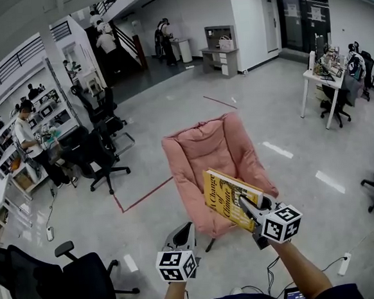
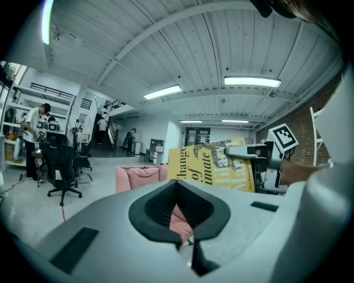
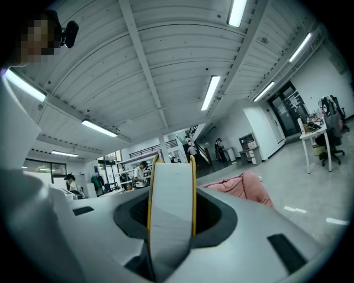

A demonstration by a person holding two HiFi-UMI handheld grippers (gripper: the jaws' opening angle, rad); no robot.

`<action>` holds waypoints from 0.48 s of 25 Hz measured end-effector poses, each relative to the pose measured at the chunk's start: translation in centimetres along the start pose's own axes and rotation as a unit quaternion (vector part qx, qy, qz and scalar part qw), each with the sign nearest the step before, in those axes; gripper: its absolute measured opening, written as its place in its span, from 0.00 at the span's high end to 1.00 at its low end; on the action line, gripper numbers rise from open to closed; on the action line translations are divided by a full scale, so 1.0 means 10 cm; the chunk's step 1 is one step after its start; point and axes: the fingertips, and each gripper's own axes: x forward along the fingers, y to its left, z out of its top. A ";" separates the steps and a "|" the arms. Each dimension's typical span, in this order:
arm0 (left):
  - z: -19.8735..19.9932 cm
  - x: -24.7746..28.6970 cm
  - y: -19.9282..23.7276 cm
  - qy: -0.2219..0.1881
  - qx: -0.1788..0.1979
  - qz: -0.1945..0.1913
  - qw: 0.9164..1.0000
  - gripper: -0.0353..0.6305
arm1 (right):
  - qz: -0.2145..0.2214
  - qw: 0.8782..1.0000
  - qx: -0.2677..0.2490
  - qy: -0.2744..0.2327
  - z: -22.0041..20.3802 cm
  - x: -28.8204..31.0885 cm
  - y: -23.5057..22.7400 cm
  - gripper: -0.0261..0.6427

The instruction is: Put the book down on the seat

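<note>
Your right gripper (image 1: 244,207) has its 2 jaws closed on the yellow book (image 1: 225,194). In the right gripper view the white page edges of the book (image 3: 171,221) fill the gap between the jaws, and both pads press on the covers. The book is tilted, and you hold it in the air over the front part of the pink seat (image 1: 200,151); it does not lie on the cushion.

Your left gripper (image 1: 184,233) is lower and to the left, just beside the front edge of the seat. In its own view the left gripper (image 2: 177,182) has its tips together and grips nothing (only a bit of the pink seat (image 2: 138,177) shows through behind them).

A black office chair (image 1: 101,160) stands well apart, to the left of the seat.
</note>
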 end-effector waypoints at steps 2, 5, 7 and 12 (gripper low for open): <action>-0.02 0.02 -0.03 0.000 -0.002 0.004 1.000 0.94 | 0.007 1.000 -0.002 0.005 -0.01 0.01 -0.04 0.74; -0.03 0.08 -0.10 -0.006 -0.014 0.010 1.000 0.94 | 0.013 1.000 -0.008 0.010 -0.01 0.01 -0.11 0.74; 0.00 0.11 -0.15 -0.010 -0.013 0.009 1.000 0.94 | 0.016 1.000 -0.010 0.010 -0.02 0.02 -0.13 0.74; 0.04 0.13 -0.15 -0.009 -0.008 0.015 1.000 0.94 | 0.025 1.000 -0.012 0.015 -0.03 0.05 -0.14 0.74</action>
